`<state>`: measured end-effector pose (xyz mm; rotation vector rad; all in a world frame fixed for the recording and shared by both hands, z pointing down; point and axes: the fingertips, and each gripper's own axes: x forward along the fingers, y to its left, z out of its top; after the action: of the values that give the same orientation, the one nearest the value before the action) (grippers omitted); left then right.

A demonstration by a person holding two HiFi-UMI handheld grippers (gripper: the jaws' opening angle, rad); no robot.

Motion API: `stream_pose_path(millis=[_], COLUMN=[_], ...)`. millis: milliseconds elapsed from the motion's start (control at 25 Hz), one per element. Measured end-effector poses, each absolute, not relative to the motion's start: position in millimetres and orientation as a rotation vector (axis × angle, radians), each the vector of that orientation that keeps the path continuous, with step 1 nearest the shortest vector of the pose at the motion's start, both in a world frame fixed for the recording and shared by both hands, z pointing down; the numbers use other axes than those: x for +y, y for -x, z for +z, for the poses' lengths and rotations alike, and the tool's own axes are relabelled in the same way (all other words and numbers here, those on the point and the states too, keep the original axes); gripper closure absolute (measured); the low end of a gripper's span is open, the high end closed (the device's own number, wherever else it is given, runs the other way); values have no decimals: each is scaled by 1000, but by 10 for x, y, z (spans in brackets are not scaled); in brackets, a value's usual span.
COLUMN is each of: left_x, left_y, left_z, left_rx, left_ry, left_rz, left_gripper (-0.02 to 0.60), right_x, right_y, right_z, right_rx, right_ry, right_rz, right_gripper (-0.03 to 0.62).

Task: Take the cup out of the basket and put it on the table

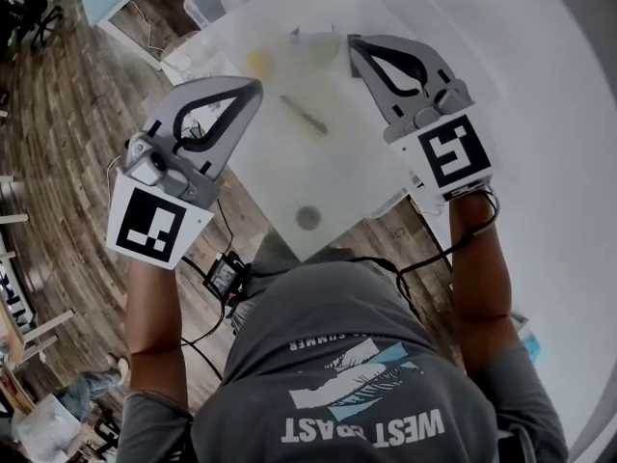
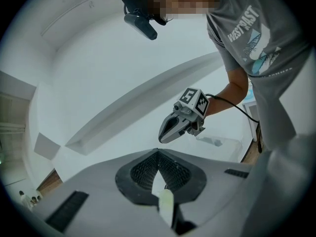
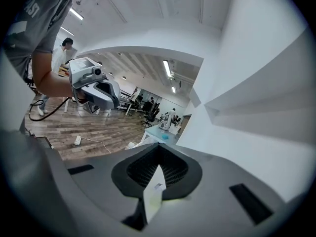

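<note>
Right now I hold both grippers raised over the white table (image 1: 289, 177). The left gripper (image 1: 253, 86) and the right gripper (image 1: 355, 42) are each clenched on nothing. A clear bin (image 1: 204, 8) sits far left, its contents too blurred to tell. A pale green cup-like shape (image 1: 323, 48) stands on the table near the right gripper's tip.
</note>
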<state>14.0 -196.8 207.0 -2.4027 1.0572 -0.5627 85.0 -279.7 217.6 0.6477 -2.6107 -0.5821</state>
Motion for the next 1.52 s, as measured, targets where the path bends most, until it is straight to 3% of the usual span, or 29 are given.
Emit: stream_pose_path(millis=[1520], left_x=[-2599], left_y=[418], left_z=[2599], left_rx=[1148], left_ry=[2540], left_rz=[-558], left_gripper=[572], right_x=[-4547], right_y=[-415], right_z=[4248], right_rx=[-2359], right_ry=[-559], right_rz=[-110], right_gripper=[582])
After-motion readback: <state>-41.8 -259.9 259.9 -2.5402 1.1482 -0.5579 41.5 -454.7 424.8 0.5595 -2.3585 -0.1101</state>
